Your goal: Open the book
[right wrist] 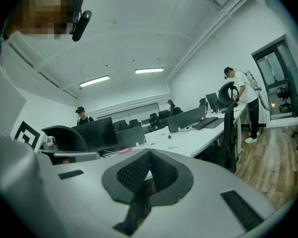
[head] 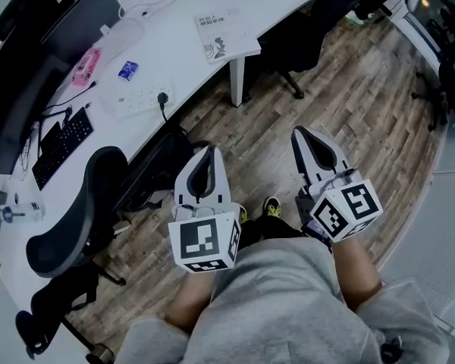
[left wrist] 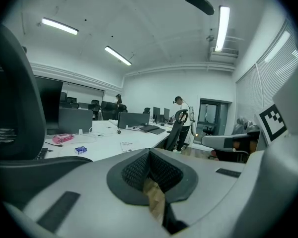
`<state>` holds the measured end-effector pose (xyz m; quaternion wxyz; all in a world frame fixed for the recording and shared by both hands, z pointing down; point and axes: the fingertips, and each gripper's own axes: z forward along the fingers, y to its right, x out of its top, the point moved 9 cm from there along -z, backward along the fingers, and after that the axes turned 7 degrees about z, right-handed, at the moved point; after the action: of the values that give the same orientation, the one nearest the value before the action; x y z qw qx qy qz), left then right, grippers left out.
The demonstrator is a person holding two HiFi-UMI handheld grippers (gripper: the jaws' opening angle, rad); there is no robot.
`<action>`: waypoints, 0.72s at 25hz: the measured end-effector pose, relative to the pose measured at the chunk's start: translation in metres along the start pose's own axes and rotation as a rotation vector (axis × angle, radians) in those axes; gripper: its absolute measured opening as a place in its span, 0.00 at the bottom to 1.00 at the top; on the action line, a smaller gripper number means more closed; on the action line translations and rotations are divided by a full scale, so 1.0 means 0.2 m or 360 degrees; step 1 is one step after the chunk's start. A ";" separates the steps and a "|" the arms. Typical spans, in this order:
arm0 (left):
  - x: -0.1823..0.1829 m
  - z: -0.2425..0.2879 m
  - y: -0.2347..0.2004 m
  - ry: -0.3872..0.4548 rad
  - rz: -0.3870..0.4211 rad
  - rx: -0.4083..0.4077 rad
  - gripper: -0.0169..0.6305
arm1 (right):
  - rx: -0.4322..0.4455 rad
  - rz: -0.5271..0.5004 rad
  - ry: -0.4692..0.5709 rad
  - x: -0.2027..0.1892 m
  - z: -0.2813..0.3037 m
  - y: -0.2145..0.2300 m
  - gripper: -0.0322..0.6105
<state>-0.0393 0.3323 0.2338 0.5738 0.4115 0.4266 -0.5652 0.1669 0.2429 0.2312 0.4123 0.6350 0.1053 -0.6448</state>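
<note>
A closed white book (head: 227, 35) lies near the front edge of the white desk (head: 182, 59); it is small on the desk in the left gripper view, book (left wrist: 126, 145). My left gripper (head: 208, 149) is shut and empty, held over the wooden floor well short of the desk. My right gripper (head: 299, 133) is shut and empty too, beside it to the right. In each gripper view the jaws meet at the tip, left gripper (left wrist: 149, 151) and right gripper (right wrist: 149, 153), with nothing between them.
A black office chair (head: 76, 226) stands left of my left gripper, by the desk. On the desk lie a power strip (head: 144, 98), a keyboard (head: 63, 146), a pink object (head: 86, 66) and a small blue box (head: 127, 70). A desk leg (head: 237, 80) stands ahead. Other people stand at far desks.
</note>
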 end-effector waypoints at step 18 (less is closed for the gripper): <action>0.03 -0.09 -0.03 0.0097 -0.0020 -0.0086 0.04 | -0.0008 -0.0051 0.0047 0.03 -0.03 -0.13 0.09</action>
<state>-0.0454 0.3480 0.2228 0.5678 0.4103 0.4615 -0.5442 0.1550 0.2618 0.2146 0.4019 0.6416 0.1231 -0.6416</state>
